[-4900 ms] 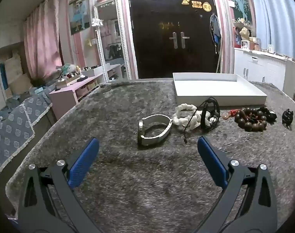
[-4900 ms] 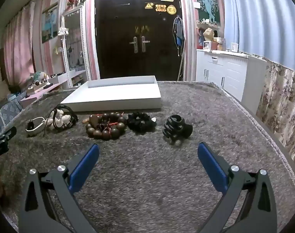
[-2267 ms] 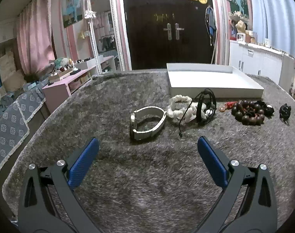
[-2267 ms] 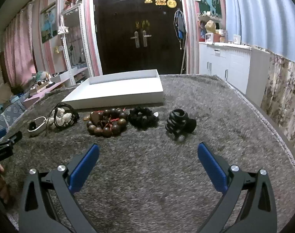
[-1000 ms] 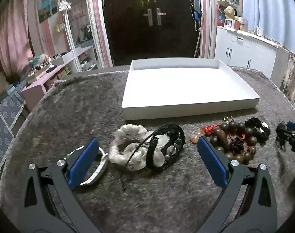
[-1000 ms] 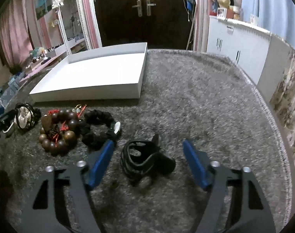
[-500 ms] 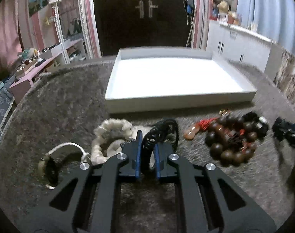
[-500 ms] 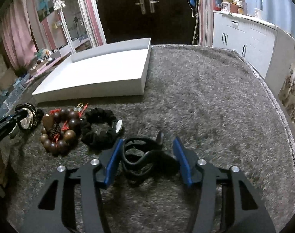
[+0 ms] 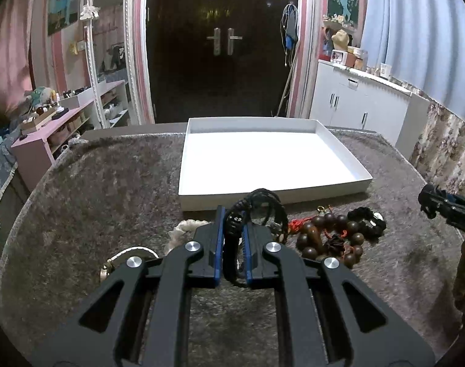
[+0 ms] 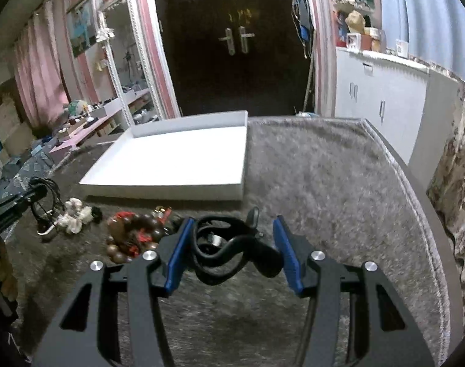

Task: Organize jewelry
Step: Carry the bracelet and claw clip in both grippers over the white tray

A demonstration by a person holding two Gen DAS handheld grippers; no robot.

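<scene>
My left gripper (image 9: 232, 229) is shut on a black cord bracelet (image 9: 256, 205) and holds it above the grey rug. My right gripper (image 10: 232, 238) is shut on a black hair claw clip (image 10: 232, 244), lifted off the rug. A white tray (image 9: 263, 153) lies ahead of both; it also shows in the right wrist view (image 10: 177, 159). On the rug lie a white bead bracelet (image 9: 183, 229), a white watch (image 9: 128, 253), a brown wooden bead bracelet (image 9: 324, 238) and a black bead bracelet (image 9: 367, 220).
The grey rug (image 9: 94, 198) covers the table. A pink shelf (image 9: 49, 134) stands left, white cabinets (image 9: 363, 113) right, a dark door (image 9: 220, 46) behind. The right gripper shows at the right edge of the left wrist view (image 9: 446, 208).
Both grippers have risen from the rug with their items held. The left lifted the black cord bracelet off the white beads; the right lifted the claw clip.
</scene>
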